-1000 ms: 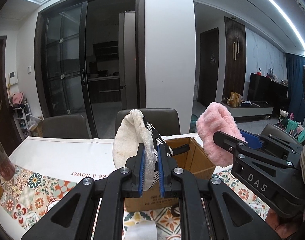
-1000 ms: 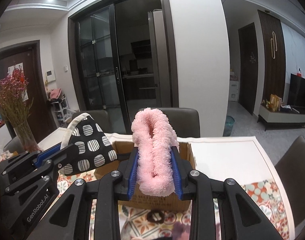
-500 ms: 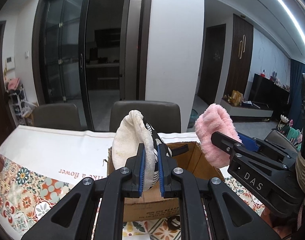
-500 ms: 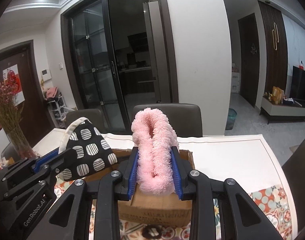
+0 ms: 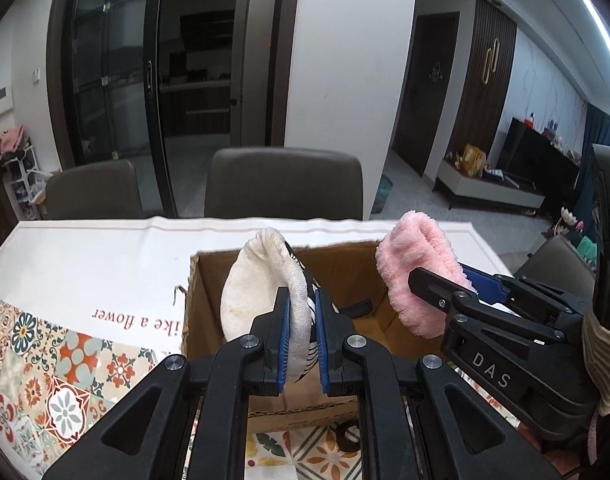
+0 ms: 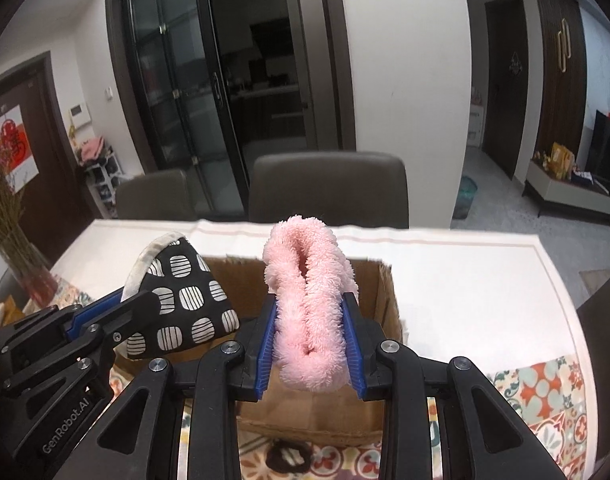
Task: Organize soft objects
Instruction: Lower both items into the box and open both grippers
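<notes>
My left gripper is shut on a black-and-white patterned pouch with a cream lining; it also shows in the right wrist view. It hangs over the open cardboard box. My right gripper is shut on a fluffy pink cloth, also seen in the left wrist view, held above the same box. A dark strap lies inside the box.
The box stands on a table with a white and floral-tiled cloth. A dark hair tie lies on the cloth in front of the box. Chairs stand behind the table. A vase of dried flowers is at the left.
Both grippers have moved forward and down toward the box with their loads; the box opening now sits right under the pouch and the pink cloth.
</notes>
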Motion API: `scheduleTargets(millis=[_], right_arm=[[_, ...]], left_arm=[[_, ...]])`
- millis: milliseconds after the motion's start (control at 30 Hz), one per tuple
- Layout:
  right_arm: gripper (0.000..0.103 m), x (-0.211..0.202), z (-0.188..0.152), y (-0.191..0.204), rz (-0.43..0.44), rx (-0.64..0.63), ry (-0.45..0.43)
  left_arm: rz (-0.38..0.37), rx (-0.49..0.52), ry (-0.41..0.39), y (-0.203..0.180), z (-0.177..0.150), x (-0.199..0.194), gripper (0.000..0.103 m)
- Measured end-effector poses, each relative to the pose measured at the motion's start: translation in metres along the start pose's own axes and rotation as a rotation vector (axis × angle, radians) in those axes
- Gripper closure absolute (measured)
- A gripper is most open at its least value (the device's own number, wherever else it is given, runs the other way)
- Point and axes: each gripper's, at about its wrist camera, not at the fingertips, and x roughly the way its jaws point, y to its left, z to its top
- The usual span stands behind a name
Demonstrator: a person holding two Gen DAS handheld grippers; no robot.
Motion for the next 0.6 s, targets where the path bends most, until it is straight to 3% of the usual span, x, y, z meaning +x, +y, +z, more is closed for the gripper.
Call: scheduleTargets(millis=[267, 333, 400, 600], right_arm=[[0.07, 0.02, -0.011, -0.006, 0.006, -0.011, 0.081], [0.064, 0.023, -0.01, -0.004, 0.009, -0.018, 0.091], [0.05, 0.024, -0.01, -0.006, 0.012, -0.015, 0.105], [0.048, 0.017, -0.006, -0.007, 0.004, -0.007, 0.086]], left_arm=[[0.009, 0.019, 0.049, -0.002, -0.008, 0.011, 0.089], [0.007, 0.016, 0.051, 0.0, -0.009, 0.012, 0.085], [0.009, 0.009, 0.048, 0.001, -0.01, 0.01, 0.079], [0.025, 0.012, 0.025, 0.004, -0.011, 0.001, 0.075]])
